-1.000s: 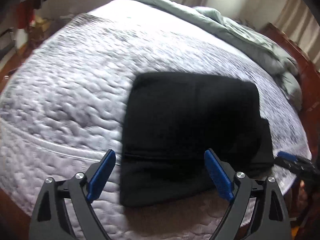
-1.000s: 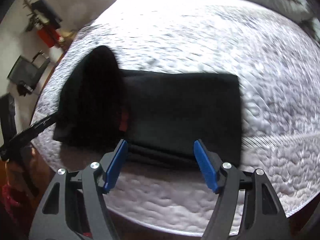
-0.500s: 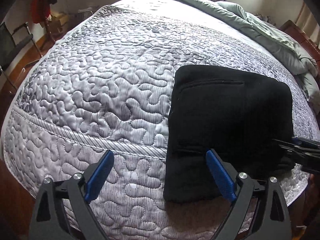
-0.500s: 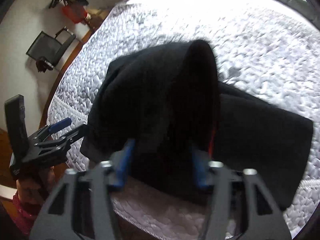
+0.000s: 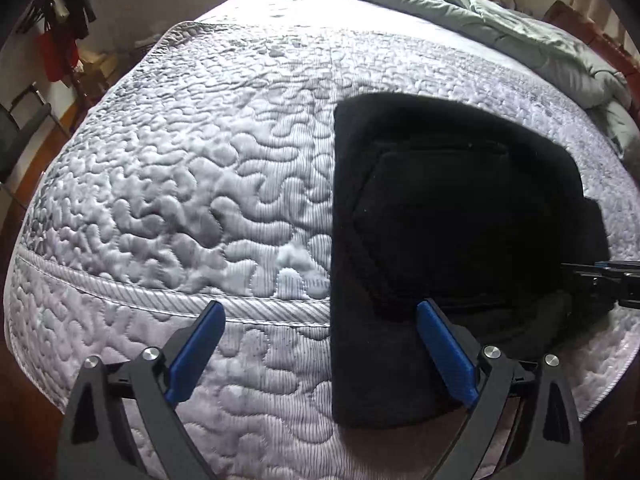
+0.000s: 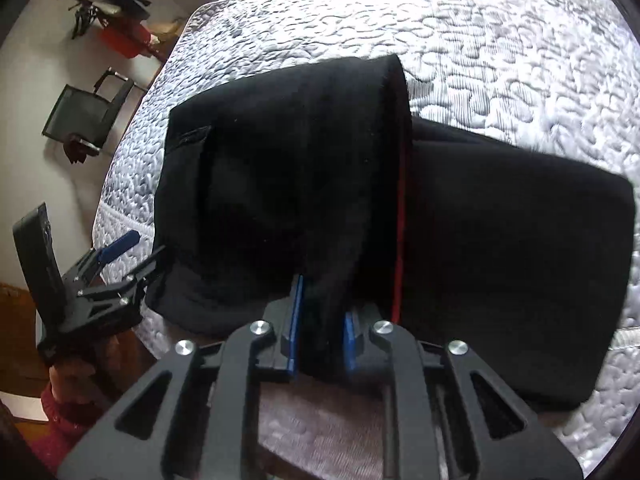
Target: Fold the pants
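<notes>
Black pants (image 5: 460,220) lie folded on the grey quilted bed (image 5: 180,180), near its front edge. My left gripper (image 5: 318,312) hangs over the pants' left edge with its jaws wide and still opening. Its right finger (image 5: 444,356) is above the cloth and nothing is pinched. My right gripper (image 6: 324,300) is closing, and its blue pads press on a bunched fold of the pants (image 6: 280,160). That fold is raised over the lower layer (image 6: 520,260), and a red lining edge shows. The right gripper (image 5: 600,280) reaches in from the right of the left wrist view.
A green duvet (image 5: 500,20) is heaped at the far side of the bed, beside a wooden frame (image 5: 608,48). A black chair (image 6: 84,116) and a rack with red clothing (image 5: 56,56) stand on the floor to the left. A hand in a red sleeve (image 6: 68,400) holds the left gripper (image 6: 120,264).
My right gripper has closed on the pants' near edge and drawn a fold up and across the lower layer. My left gripper has sunk and now stands at the pants' left edge.
</notes>
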The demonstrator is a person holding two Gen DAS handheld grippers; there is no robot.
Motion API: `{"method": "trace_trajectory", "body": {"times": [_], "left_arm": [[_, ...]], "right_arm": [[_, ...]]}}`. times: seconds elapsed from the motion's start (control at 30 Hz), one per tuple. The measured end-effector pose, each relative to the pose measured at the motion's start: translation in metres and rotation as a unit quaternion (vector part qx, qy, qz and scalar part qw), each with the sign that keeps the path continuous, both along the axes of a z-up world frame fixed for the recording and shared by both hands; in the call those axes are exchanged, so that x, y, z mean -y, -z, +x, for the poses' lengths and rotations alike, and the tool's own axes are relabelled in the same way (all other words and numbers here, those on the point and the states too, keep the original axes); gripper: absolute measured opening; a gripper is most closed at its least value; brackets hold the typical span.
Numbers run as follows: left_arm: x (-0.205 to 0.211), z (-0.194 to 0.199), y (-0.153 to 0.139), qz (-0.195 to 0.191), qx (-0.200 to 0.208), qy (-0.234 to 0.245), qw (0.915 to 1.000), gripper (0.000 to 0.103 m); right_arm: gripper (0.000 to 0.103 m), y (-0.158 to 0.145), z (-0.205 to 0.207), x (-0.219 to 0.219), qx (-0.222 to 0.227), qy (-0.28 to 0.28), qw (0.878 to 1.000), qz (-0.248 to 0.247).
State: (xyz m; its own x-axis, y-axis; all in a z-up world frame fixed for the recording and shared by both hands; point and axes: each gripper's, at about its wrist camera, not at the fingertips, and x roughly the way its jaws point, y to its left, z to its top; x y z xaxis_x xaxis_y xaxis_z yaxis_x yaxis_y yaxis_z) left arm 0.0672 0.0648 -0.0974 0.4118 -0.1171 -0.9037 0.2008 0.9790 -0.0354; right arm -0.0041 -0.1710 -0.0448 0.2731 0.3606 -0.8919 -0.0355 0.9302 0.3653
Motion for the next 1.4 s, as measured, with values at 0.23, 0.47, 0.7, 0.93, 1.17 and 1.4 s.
{"method": "trace_trajectory", "body": {"times": [0.23, 0.47, 0.7, 0.93, 1.17, 1.4], "left_arm": [[-0.022, 0.0, -0.016, -0.087, -0.017, -0.019, 0.9959, 0.097], [-0.028, -0.002, -0.018, -0.158, -0.035, -0.024, 0.9866, 0.097], [-0.028, -0.004, -0.009, -0.168, -0.051, -0.03, 0.984, 0.097], [-0.036, -0.006, -0.02, -0.182, -0.044, -0.045, 0.9812, 0.097], [-0.016, -0.002, -0.043, -0.184, -0.026, -0.023, 0.9823, 0.097], [0.034, 0.0, -0.044, -0.167, -0.029, 0.023, 0.9853, 0.097]], "right_arm": [[0.064, -0.036, -0.017, 0.017, 0.053, 0.007, 0.999, -0.011], [0.071, -0.009, -0.006, 0.027, 0.012, 0.019, 1.0, 0.013], [0.034, 0.009, 0.019, 0.009, -0.004, 0.004, 0.997, 0.078], [0.017, -0.043, 0.003, 0.023, 0.055, -0.014, 0.983, 0.175], [0.017, -0.104, -0.035, 0.075, 0.112, 0.009, 0.979, 0.172], [0.007, -0.109, -0.059, 0.133, 0.112, 0.055, 0.986, 0.113]]}}
